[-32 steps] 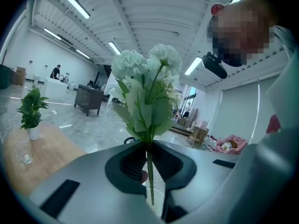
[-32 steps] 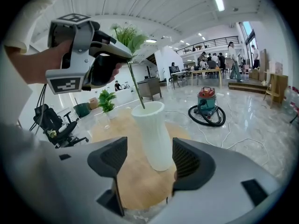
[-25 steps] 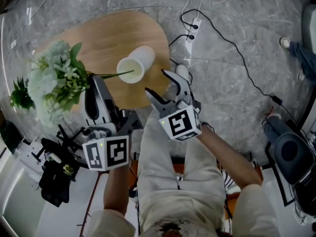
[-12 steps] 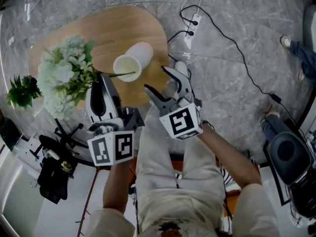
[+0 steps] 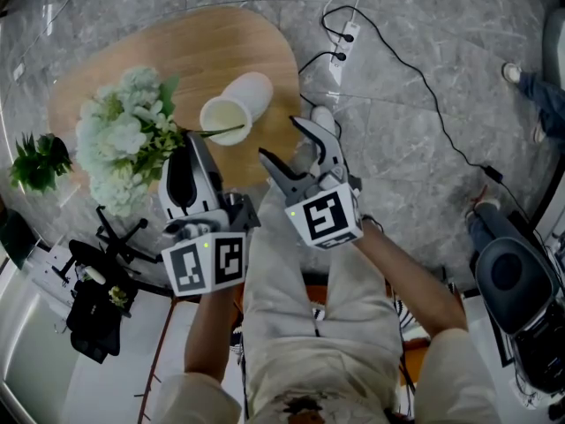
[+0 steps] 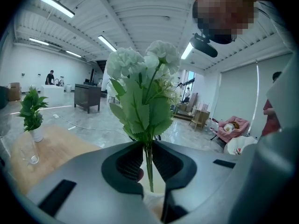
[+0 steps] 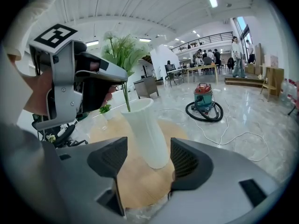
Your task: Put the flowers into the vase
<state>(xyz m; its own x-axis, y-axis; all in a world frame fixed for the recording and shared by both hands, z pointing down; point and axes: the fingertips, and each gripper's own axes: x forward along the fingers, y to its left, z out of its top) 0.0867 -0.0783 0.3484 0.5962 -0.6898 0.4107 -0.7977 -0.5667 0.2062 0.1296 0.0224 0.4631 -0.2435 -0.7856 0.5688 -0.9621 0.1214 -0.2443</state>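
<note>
A bunch of white flowers (image 5: pixel 126 140) with green leaves is held by its thin stems (image 6: pixel 148 164) in my left gripper (image 5: pixel 188 148), which is shut on them. The stem ends reach across the mouth of the white vase (image 5: pixel 237 109), which stands on the oval wooden table (image 5: pixel 177 60). In the right gripper view the stems (image 7: pixel 126 101) dip into the rim of the vase (image 7: pixel 147 129). My right gripper (image 5: pixel 284 146) is open just to the right of the vase, not touching it. From its own camera, that gripper (image 7: pixel 148 155) has its jaws either side of the vase's foot, still short of it.
A small potted plant (image 5: pixel 35 162) and a glass (image 6: pixel 32 158) stand at the table's left end. A power strip (image 5: pixel 349 38) with cables lies on the marble floor beyond. A black chair base (image 5: pixel 106 254) is near my left. A vacuum cleaner (image 7: pixel 204 99) sits farther off.
The left gripper and the bouquet have shifted right and sunk toward the vase mouth. The right gripper has barely moved and stays open.
</note>
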